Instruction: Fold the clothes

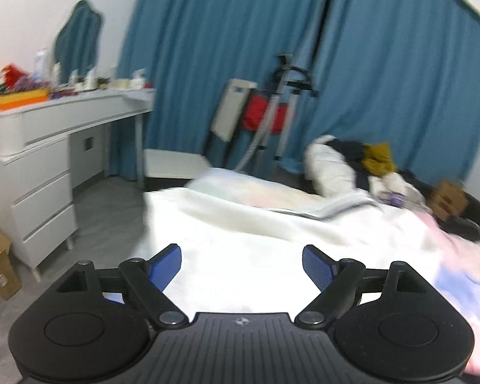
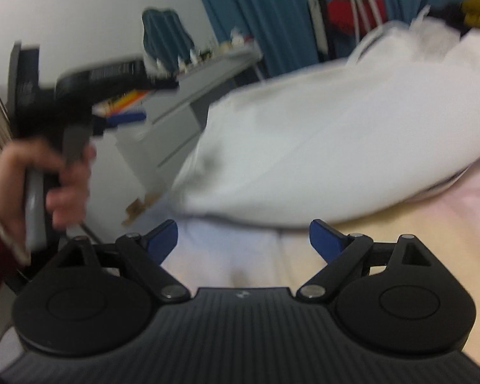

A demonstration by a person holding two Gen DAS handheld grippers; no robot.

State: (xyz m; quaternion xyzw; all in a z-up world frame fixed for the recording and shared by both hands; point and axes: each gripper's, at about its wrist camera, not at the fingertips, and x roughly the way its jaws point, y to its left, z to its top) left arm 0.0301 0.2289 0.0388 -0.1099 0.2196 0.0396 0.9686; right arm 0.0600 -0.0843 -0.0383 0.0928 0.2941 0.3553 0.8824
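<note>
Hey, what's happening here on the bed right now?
A person holds a two-finger gripper in each hand over a bed. Both the left gripper and the right gripper are open and empty. A large white garment lies bunched on the pale bedsheet, not yet grasped. A pile of other clothes waits farther back. Folding has not visibly begun.

Both views were smeared by motion blur, so the small items on the white dresser (image 1: 48, 121) could not be told apart, and the heap of clothes (image 1: 364, 160) at the far end of the bed read only as white, dark and mustard patches. In the right wrist view the left gripper (image 2: 124, 118) was a dark streak, its finger gap unreadable there, and the hand (image 2: 48, 179) holding it was cut off at the picture's left edge.
</note>
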